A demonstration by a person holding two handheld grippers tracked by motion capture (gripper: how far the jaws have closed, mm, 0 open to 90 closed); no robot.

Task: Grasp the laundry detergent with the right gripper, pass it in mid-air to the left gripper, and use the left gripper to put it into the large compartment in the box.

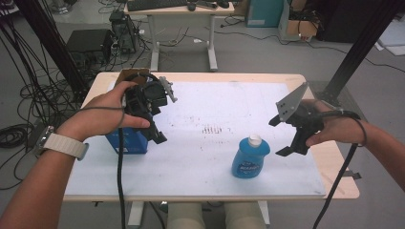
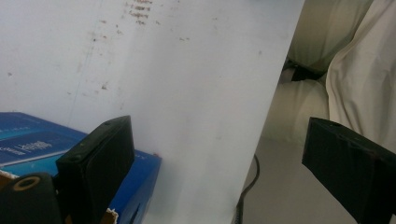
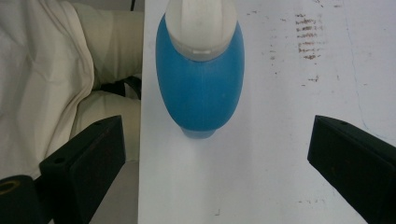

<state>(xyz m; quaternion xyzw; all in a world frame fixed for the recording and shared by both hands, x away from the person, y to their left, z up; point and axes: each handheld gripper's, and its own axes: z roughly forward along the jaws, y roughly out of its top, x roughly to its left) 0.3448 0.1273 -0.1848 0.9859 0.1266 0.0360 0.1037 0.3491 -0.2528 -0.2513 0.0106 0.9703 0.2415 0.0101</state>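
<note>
The left gripper [image 1: 160, 114] hangs with its jaws apart and empty, directly over the blue cardboard box [image 1: 126, 141] at the left edge of the white table [image 1: 200, 167]. The blue plastic bottle with a white cap [image 1: 250, 157] stands upright just in front of the right gripper [image 1: 282, 136], whose jaws are wide apart. I judge the grasp is not yet done; closing on the bottle is left.

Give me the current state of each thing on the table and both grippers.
Blue bottle: upright, white cap on, untouched.
Blue box: on the table's left edge, under the left gripper.
Left gripper: jaws open, empty.
Right gripper: jaws open, empty, beside the bottle.
</note>
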